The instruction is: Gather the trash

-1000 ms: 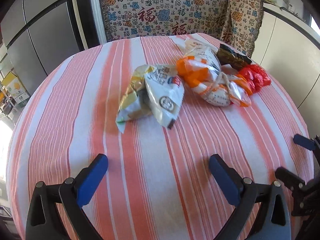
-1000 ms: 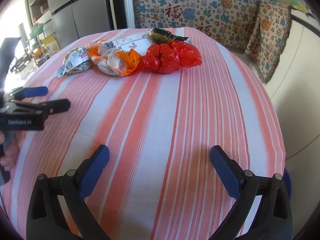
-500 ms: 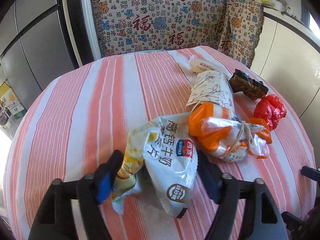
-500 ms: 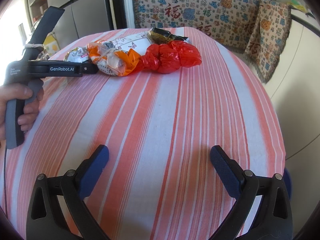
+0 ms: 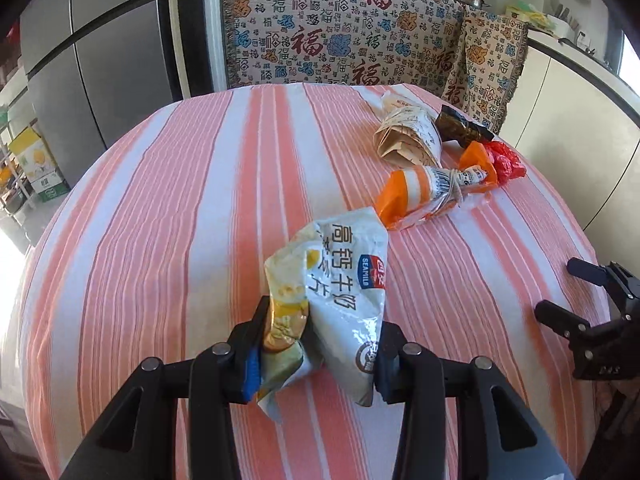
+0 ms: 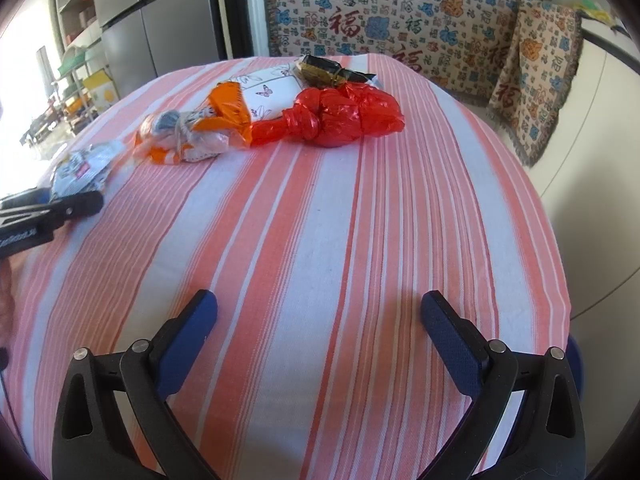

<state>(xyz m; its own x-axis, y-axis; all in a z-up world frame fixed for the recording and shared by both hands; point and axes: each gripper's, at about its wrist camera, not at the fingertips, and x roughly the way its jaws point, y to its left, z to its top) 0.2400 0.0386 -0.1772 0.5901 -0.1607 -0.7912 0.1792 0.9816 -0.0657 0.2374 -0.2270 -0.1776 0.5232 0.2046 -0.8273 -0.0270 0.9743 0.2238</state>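
Snack bag (image 5: 340,300) between closing left jaws, right jaws wide, striped tablecloth (image 6: 320,240), perhaps kitchen.

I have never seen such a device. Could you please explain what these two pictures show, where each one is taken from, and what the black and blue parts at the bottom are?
No robot is here: a person carries a hand-held gripper in each hand, and each has a camera looking forward along its jaws. The black arms with blue pads at the bottom are those jaws.

One picture is from the left gripper. Its jaws are closing on a white snack bag, which sits between them.

The other is from the right gripper, whose jaws stand open over the striped tablecloth, holding nothing.

More trash lies farther back: an orange and white bag, a knotted red bag, a dark wrapper and a butterfly-printed packet.
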